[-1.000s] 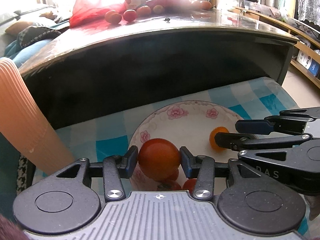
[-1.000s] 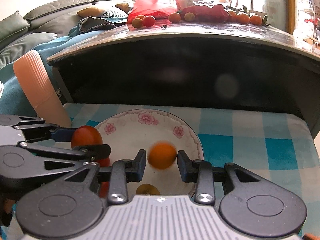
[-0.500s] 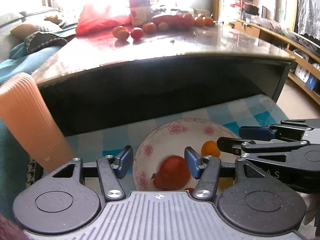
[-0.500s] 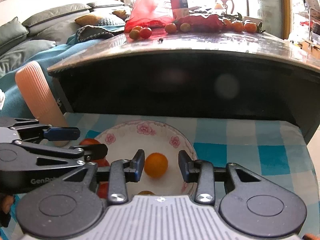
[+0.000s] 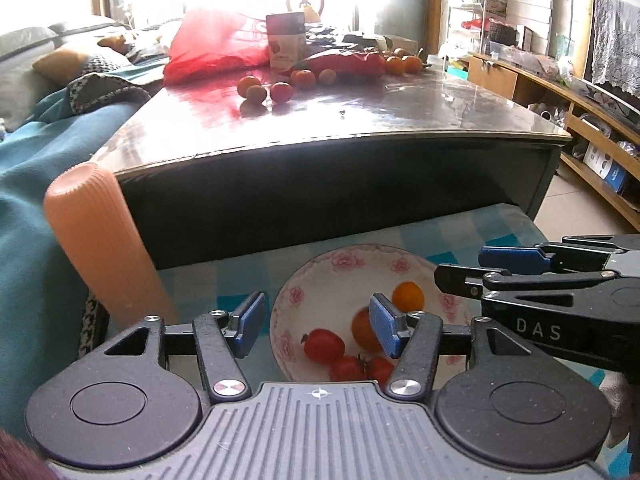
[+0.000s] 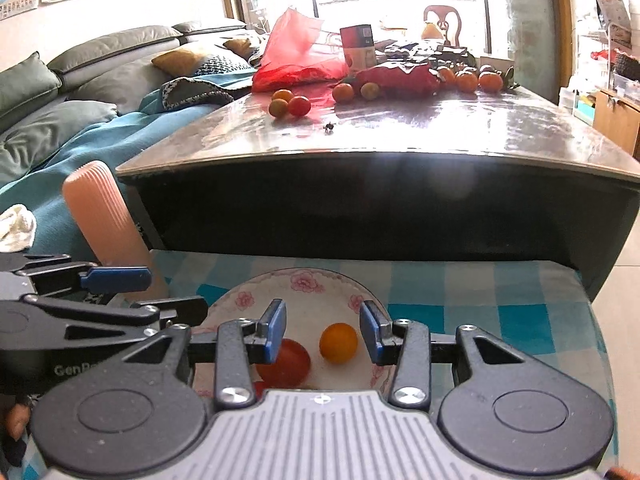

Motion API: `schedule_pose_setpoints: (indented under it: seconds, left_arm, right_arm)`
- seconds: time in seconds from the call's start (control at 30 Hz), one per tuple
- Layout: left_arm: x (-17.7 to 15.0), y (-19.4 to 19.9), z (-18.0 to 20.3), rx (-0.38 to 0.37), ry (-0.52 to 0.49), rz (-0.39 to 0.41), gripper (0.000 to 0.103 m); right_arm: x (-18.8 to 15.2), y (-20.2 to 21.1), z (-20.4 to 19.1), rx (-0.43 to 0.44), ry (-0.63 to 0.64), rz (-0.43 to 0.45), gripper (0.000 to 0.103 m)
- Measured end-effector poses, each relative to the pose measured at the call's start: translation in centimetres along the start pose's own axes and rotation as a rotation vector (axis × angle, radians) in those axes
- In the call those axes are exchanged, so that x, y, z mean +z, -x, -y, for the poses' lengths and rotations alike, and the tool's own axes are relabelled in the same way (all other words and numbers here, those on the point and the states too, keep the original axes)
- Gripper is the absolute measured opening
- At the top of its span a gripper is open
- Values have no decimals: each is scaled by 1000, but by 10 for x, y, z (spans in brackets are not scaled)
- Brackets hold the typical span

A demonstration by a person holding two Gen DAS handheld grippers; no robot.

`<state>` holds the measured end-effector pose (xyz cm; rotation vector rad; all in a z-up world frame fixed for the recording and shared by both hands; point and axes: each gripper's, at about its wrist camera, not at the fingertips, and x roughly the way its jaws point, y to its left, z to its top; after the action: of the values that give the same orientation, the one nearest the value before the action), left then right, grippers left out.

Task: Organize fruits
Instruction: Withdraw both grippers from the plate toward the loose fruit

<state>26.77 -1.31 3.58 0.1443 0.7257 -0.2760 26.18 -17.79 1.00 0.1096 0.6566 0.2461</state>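
Several fruits [image 5: 324, 345] lie in flowered bowl [image 5: 316, 268] on checked cloth, below bench [image 6: 400, 152] front edge. Step: release done. Left hand-held gripper [image 5: 316, 326] part-open, empty; right hand-held gripper [image 6: 323, 330] opening, nothing between jaws. Next: reach loose fruits [image 6: 289, 106] at bench far edge. Obstacles: bench front edge, red bag [image 6: 296, 56], carton [image 6: 358, 50]; ribbed peach cylinder [image 5: 100, 240] at cloth's left.

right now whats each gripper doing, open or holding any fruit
Left gripper: open, holding nothing, above the floral bowl.
Right gripper: jaws opening, nothing gripped; the small orange fruit lies in the bowl below.
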Motion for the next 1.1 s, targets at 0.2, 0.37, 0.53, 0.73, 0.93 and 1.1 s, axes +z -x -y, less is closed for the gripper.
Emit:
schedule_pose_setpoints:
  seconds: [0.2, 0.37, 0.53, 0.73, 0.93, 1.1]
  left_arm:
    - [-14, 16, 0, 4, -6, -23, 65]
    - [-26, 33, 1, -3, -3, -31, 65]
    - [-43, 42, -3, 5, 1, -72, 65]
    - [-61, 53, -8, 1, 13, -112, 65]
    - [-78, 52, -7, -23, 11, -157, 65]
    - [-93, 43, -8, -43, -13, -201, 65]
  right_arm:
    - [-4, 17, -10, 0, 23, -11, 55]
    - [-15, 33, -19, 1, 37, -33, 55]
    - [-28, 45, -27, 9, 30, -59, 55]
    - [-44, 55, -38, 25, 33, -105, 55]
    - [-59, 58, -48, 41, 23, -160, 55]
    - [-72, 57, -49, 32, 14, -201, 55]
